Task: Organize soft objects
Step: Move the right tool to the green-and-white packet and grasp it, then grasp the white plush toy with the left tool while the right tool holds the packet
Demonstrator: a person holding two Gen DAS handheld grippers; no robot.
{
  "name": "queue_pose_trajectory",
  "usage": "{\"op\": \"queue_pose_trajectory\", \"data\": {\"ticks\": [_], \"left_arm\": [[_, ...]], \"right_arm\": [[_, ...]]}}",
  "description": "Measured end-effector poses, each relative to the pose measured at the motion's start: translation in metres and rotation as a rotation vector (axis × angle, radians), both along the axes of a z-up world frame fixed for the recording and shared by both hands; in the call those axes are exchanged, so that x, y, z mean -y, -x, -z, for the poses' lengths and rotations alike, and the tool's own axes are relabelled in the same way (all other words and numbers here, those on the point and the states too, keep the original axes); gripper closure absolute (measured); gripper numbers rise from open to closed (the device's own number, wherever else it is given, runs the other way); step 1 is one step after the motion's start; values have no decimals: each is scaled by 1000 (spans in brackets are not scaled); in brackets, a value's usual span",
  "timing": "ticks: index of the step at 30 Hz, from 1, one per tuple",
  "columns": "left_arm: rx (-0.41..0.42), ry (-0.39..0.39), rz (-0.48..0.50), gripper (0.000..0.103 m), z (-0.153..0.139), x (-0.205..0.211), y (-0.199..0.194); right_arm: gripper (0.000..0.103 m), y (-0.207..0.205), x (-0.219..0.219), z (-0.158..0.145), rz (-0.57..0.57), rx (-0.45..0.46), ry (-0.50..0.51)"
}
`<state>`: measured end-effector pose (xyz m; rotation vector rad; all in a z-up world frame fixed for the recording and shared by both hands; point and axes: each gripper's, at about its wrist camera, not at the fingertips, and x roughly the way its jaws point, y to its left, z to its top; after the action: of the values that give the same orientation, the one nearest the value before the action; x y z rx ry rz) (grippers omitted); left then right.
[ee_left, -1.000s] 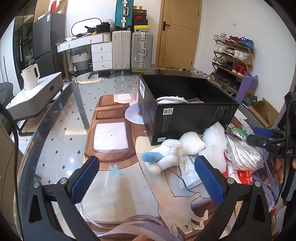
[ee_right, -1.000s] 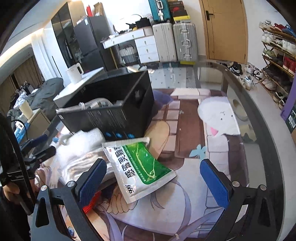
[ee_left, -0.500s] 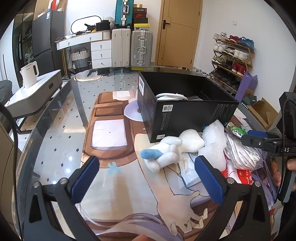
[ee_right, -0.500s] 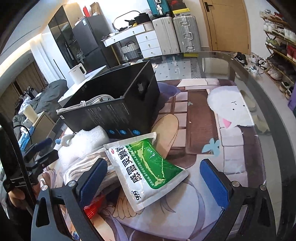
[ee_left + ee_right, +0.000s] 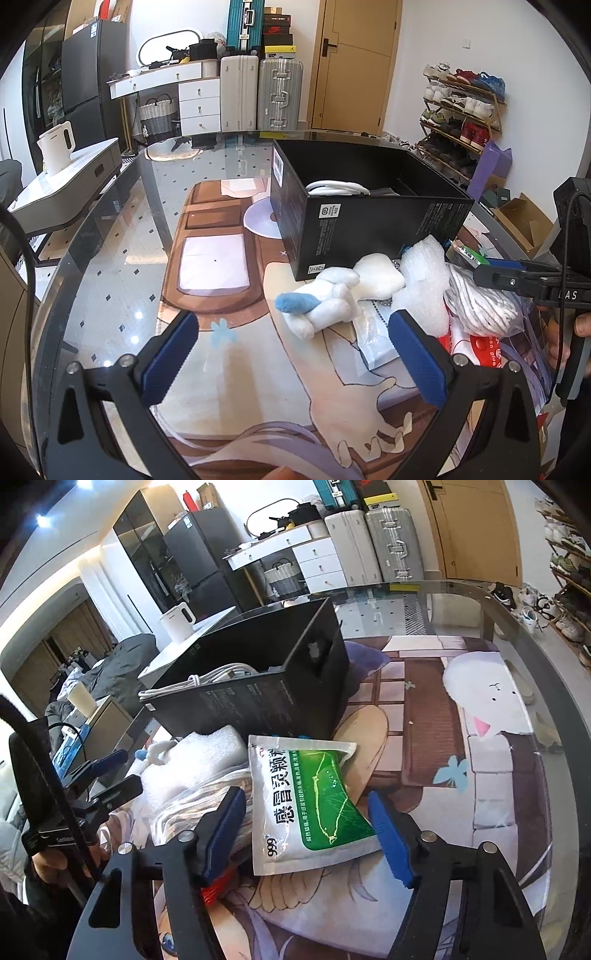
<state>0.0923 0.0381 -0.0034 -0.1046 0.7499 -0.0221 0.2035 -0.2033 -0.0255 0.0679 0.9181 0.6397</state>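
A green and white pouch (image 5: 314,794) lies on top of a pile of soft things in front of the black box (image 5: 258,698). My right gripper (image 5: 304,797) is closing around it, the pouch between the fingers and a small gap still showing at the left pad. My left gripper (image 5: 293,321) stands open low over the mat, just short of a white plush toy (image 5: 332,295) with a blue tip. White foam wrap (image 5: 424,280) and a bagged striped cloth (image 5: 480,306) lie to the toy's right. The right gripper (image 5: 480,267) reaches in there from the right edge.
The black box (image 5: 369,229) stands open on the printed mat (image 5: 214,258) with a white cable (image 5: 336,186) coiled inside. A flat clear packet (image 5: 376,332) and red packaging (image 5: 476,343) lie under the pile. The round glass table's edge (image 5: 546,657) curves on the right.
The right gripper's fingers have drawn in from wide open to either side of the green pouch, and its view has tipped upward. The left gripper has stayed still and open.
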Motion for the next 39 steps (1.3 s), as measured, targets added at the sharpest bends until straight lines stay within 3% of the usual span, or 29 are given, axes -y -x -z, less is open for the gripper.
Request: {"op": "queue_pose_trajectory", "data": {"ticks": [8, 9, 10, 17, 28, 39], "left_arm": [[3, 1, 6, 0, 0, -1, 1], [3, 3, 5, 0, 0, -3, 2], [2, 4, 4, 0, 0, -3, 2], [1, 3, 6, 0, 0, -2, 2], [-24, -4, -3, 0, 1, -5, -4], [-91, -4, 13, 0, 4, -3, -28]], "right_arm": [[33, -2, -2, 2, 19, -8, -22], [35, -2, -3, 2, 17, -6, -19], [44, -1, -4, 2, 7, -8, -23], [56, 1, 0, 1, 10, 4, -38], [59, 9, 7, -11, 10, 59, -69], [59, 6, 9, -4, 3, 14, -74]]}}
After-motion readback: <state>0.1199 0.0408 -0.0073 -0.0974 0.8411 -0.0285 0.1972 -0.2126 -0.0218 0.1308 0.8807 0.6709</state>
